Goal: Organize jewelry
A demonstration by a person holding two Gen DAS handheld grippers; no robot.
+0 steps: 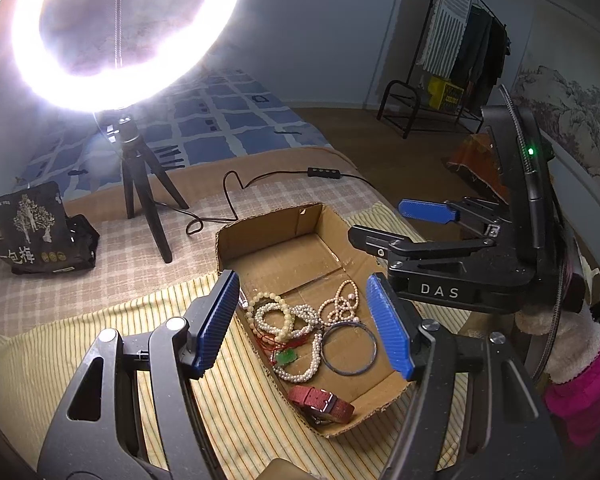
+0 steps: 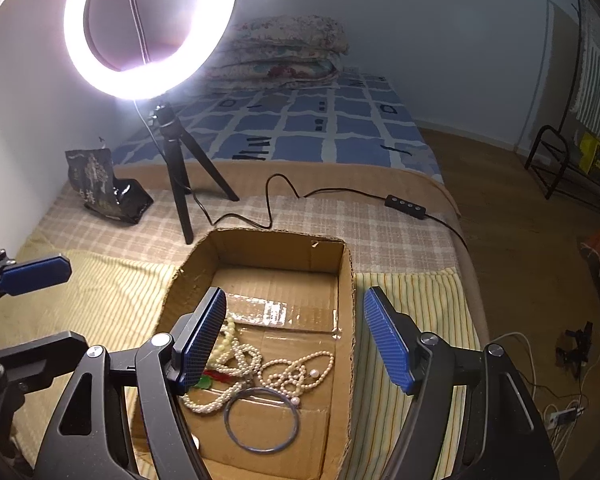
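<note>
On the bed, your left gripper and right gripper (both open, empty) hover over the box; pinch one necklace cleanly.

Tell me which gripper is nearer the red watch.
Left. The left gripper hangs open over the box end where the watch lies. The right gripper is open toward the far end.

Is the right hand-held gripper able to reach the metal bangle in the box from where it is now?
Probably yes. The right hand-held gripper stands open above the cardboard box, which has no lid. The bangle lies flat and mostly uncovered; only a pearl strand touches its far edge.
</note>
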